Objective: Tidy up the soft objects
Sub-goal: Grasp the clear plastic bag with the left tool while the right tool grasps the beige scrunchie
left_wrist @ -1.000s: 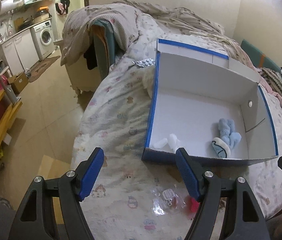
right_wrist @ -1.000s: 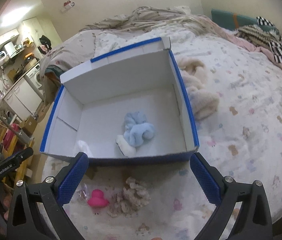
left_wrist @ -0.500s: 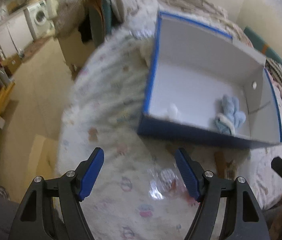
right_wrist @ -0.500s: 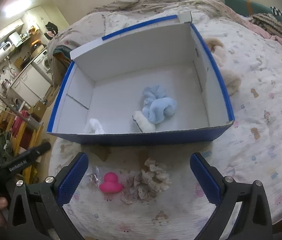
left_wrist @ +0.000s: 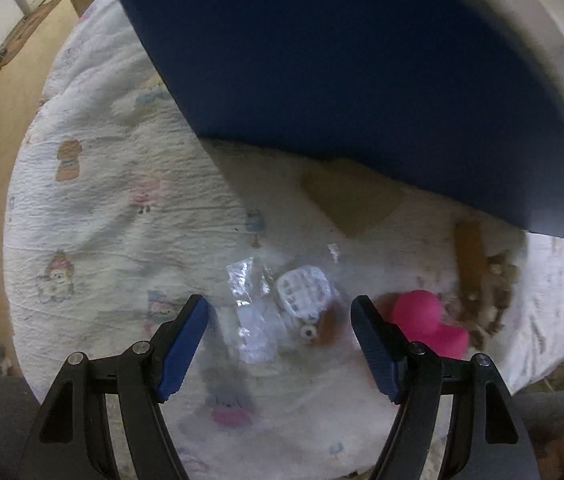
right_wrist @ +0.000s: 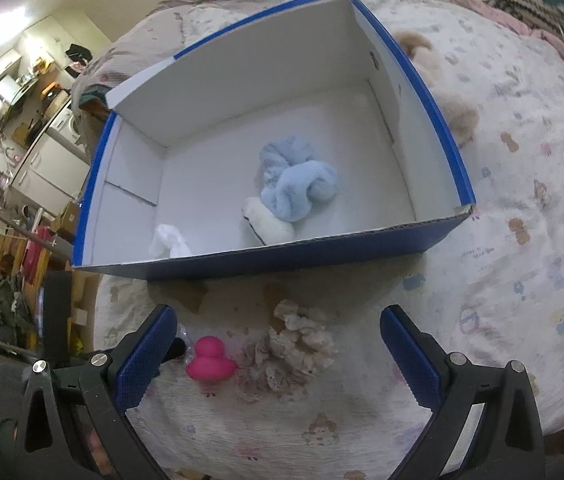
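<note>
Hovering low over the bedspread, the left gripper has its blue fingers spread wide with nothing between them but what lies on the sheet: a small toy in a clear plastic wrapper, white with a brown patch, though motion blur makes it hard to say just what it is. The wide spread suits a straddle of that crinkly packet before closing. Just beside the right finger sits the pink duck, and past it a beige frilly cloth touches the duck's far side.

The right gripper is also spread and holds nothing; it hangs higher, above the same duck and cloth, probably held back so the two tools do not crowd one small patch. Behind these items the blue box stands open on the bed, near enough for a short carry. It already holds a light blue plush, a white soft piece touching it, and a second white scrap by the near wall. A tan plush lies outside the box's right wall, so sorting looks partway done.
</note>
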